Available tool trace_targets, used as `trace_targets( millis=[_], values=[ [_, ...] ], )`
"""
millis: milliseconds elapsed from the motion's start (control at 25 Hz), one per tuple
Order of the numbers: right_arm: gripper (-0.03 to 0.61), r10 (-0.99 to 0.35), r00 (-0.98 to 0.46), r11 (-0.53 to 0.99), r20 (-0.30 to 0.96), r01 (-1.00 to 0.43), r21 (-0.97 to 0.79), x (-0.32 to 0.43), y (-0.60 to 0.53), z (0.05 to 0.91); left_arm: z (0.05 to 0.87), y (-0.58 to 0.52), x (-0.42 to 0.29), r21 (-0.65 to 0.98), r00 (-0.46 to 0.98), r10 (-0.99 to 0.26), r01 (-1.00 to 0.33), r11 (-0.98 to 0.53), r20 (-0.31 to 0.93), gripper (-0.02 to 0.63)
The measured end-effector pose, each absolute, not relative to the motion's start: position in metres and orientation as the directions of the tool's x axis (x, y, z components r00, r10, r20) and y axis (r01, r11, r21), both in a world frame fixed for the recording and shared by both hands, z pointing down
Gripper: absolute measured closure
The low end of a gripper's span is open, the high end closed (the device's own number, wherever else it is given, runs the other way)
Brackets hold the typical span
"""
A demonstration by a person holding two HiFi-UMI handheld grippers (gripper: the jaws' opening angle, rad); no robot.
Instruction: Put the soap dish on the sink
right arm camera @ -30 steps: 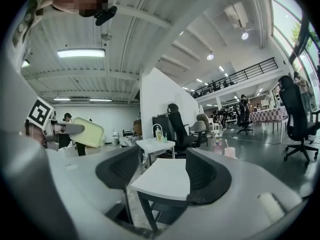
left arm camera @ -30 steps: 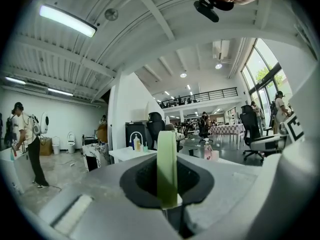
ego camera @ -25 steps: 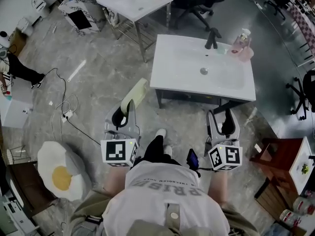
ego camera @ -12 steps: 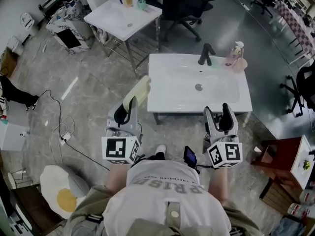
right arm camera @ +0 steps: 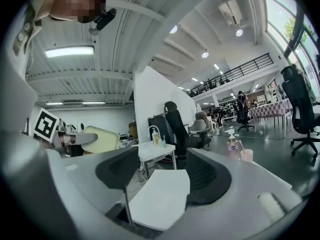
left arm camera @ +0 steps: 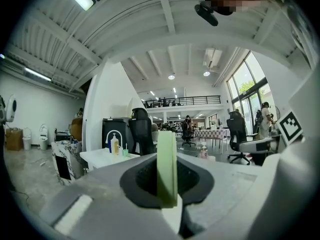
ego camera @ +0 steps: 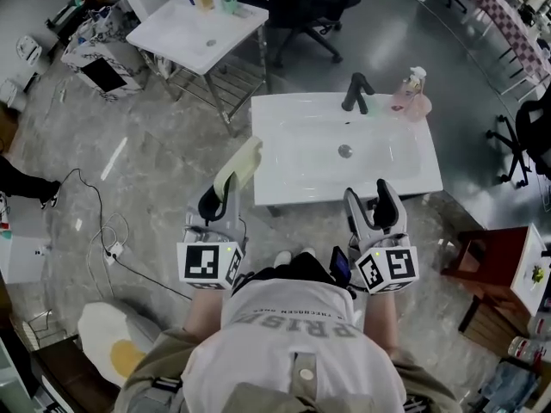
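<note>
A pale yellow-green soap dish (ego camera: 240,165) sticks out ahead of my left gripper (ego camera: 220,198), which is shut on it. In the left gripper view the soap dish (left arm camera: 167,167) stands edge-on between the jaws of the left gripper (left arm camera: 168,194). The white sink (ego camera: 301,163) with its black faucet (ego camera: 355,91) lies just ahead; the dish hangs beside its front left corner. My right gripper (ego camera: 371,206) is open and holds nothing, at the sink's front edge. In the right gripper view, the sink (right arm camera: 160,199) shows between the jaws of the right gripper (right arm camera: 165,180).
A pink soap bottle (ego camera: 413,85) and a cup (ego camera: 423,103) stand at the sink's back right. A second white table (ego camera: 200,31) with bottles stands back left, office chairs (ego camera: 306,7) behind it. A brown cabinet (ego camera: 484,274) is right, a floor cable (ego camera: 105,249) left.
The person has stepped forward, so the sink lies nearer both grippers. The dish, still held, has come up beside the sink's front left corner. The right gripper has reached the front edge.
</note>
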State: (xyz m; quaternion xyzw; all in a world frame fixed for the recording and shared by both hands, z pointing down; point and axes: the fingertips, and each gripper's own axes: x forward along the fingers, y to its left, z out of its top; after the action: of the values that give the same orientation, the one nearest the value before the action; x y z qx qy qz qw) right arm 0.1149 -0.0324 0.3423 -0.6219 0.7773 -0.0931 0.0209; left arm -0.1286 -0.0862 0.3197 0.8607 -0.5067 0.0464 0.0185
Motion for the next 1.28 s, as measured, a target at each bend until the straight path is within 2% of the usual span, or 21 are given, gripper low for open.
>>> trace_targets(
  millis=[320,560,840,1280],
  values=[
    [0.288,-0.961,-0.251,0.226,0.118,-0.956,-0.188,0.139,-0.070,0.363,0.348,-0.111,-0.104,0.021,0.492,-0.858,-0.869,-0.495,0.149,0.589],
    [0.288,-0.941,-0.314,0.285,0.127,-0.936,-0.206,0.160,-0.107,0.369,0.354,-0.151,-0.061,0.085,0.562,-0.819,-0.827,-0.555,0.118,0.589],
    [0.288,-0.828,-0.548,0.518,0.121,-0.829,-0.209,0.152,-0.159,0.369,0.353,-0.178,-0.005,0.087,0.706,-0.704,-0.708,-0.701,0.078,0.589],
    [0.301,-0.598,-0.793,0.744,0.119,-0.603,-0.287,0.124,-0.193,0.402,0.377,-0.186,0.055,0.141,0.865,-0.496,-0.501,-0.854,0.075,0.589]
  ],
)
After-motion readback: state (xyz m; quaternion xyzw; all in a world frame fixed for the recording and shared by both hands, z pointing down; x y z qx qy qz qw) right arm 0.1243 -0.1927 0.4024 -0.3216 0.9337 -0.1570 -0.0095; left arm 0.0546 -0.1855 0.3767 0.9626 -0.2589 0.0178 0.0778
